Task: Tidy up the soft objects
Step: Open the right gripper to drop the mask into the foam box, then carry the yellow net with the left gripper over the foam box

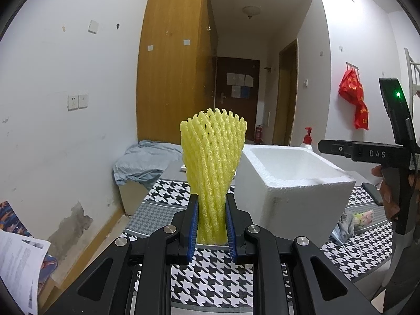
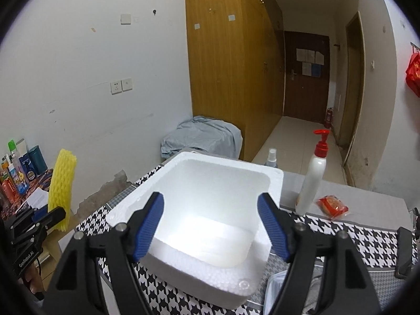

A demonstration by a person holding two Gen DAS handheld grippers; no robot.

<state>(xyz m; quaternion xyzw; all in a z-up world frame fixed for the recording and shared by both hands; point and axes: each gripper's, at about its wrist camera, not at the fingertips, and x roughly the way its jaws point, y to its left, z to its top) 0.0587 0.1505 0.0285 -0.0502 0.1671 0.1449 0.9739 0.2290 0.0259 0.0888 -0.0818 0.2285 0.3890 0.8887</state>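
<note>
My left gripper (image 1: 212,199) is shut on a yellow foam fruit net (image 1: 213,162) and holds it upright above the houndstooth table (image 1: 210,283), left of the white foam box (image 1: 294,183). The net (image 2: 63,183) and the left gripper (image 2: 46,219) also show at the left of the right wrist view. My right gripper (image 2: 211,204) is open and empty, hovering over the white foam box (image 2: 183,262), whose inside shows nothing in it. In the left wrist view the right gripper's body (image 1: 367,152) sits above the box's right side; its fingertips are out of sight there.
A white pump bottle with red cap (image 2: 313,176), a red snack packet (image 2: 332,206) and a small spray bottle (image 2: 271,157) stand behind the box. A face mask (image 1: 344,229) lies right of it. Several bottles (image 2: 18,173) crowd a low shelf at left.
</note>
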